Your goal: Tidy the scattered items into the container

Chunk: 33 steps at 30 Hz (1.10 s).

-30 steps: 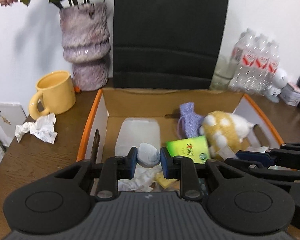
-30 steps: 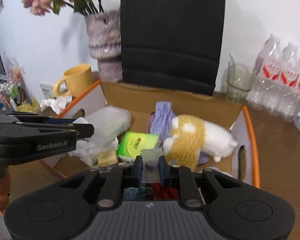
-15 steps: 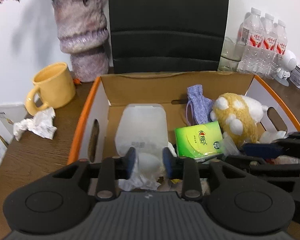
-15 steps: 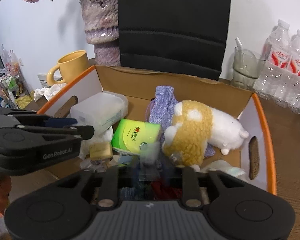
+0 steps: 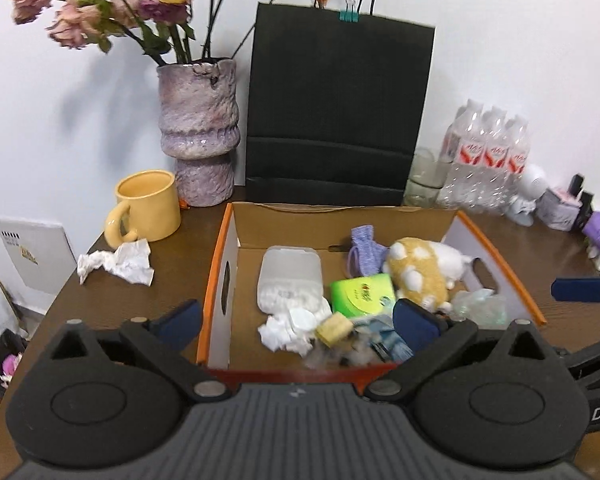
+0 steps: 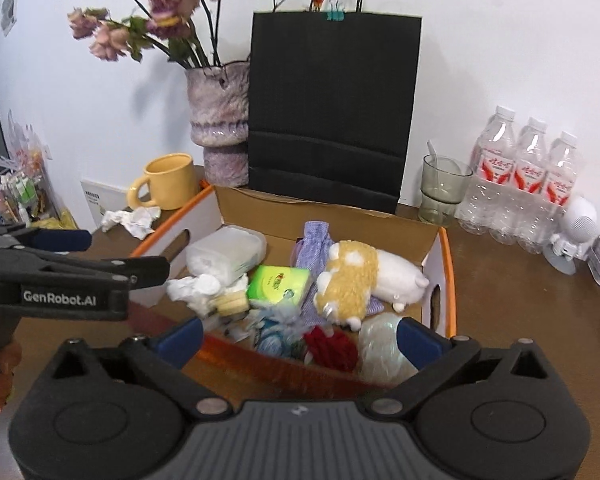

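Observation:
The cardboard box (image 5: 220, 280) (image 6: 434, 260) with an orange rim holds a clear plastic tub (image 5: 290, 276) (image 6: 224, 254), a green tissue pack (image 5: 362, 294) (image 6: 278, 284), a plush toy (image 5: 420, 270) (image 6: 352, 280), a purple pouch (image 5: 364, 252), crumpled tissue (image 5: 288, 328) and other small bits. Outside it, crumpled paper (image 5: 118, 266) (image 6: 130, 218) lies beside the yellow mug (image 5: 148, 206). My left gripper (image 5: 298, 320) (image 6: 112, 254) hovers over the box's near edge. Its jaws are opening, nothing between them. My right gripper (image 6: 300, 339) is likewise opening and empty.
Behind the box stand a purple vase (image 5: 198, 132) with dried flowers, a black paper bag (image 5: 336, 120), a glass (image 6: 442, 190) and water bottles (image 6: 528, 184). A calendar (image 5: 36, 254) leans at the left table edge. Small objects crowd the far right.
Both grippers let go of the small pieces they held and spread wide. Both have drawn back and up from the box, so more of the room shows.

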{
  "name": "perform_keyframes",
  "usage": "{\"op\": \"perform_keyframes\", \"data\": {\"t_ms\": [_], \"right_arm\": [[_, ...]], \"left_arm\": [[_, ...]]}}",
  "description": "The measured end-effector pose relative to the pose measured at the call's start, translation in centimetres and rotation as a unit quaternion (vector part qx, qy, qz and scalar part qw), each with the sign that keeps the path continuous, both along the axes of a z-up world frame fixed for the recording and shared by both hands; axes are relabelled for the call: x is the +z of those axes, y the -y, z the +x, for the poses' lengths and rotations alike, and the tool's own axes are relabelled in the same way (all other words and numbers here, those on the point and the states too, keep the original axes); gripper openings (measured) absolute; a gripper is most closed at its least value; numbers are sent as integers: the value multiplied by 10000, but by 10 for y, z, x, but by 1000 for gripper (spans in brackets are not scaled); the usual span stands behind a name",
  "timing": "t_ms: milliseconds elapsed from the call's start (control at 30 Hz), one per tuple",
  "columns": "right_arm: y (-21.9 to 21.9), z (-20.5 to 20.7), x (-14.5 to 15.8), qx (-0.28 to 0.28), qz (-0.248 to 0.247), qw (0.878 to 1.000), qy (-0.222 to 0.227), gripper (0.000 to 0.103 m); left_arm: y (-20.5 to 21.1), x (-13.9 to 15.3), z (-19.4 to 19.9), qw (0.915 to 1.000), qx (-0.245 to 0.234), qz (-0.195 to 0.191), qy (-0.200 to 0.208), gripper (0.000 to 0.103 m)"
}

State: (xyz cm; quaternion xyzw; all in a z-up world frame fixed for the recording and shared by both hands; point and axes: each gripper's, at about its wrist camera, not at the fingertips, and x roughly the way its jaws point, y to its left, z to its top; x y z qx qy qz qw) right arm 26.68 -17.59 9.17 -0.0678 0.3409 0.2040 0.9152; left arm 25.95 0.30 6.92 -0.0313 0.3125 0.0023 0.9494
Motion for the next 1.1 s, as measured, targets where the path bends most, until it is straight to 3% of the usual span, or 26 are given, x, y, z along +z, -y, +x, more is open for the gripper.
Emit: {"op": "perform_keyframes", "data": {"t_ms": [267,633,1100], "right_arm": [[18,-53,22,-182,144,9997,-18,103],[23,-122,40,-217,199,9993,248,103],[21,-149,29,-254,55,9996,139,103]], "left_arm": [[0,16,-51,9995,-68,-294,-88,103],[0,27,-109,9985,-48,-543,90,103],[-3,16,-138,9982,-15,-599,-15,103]]}}
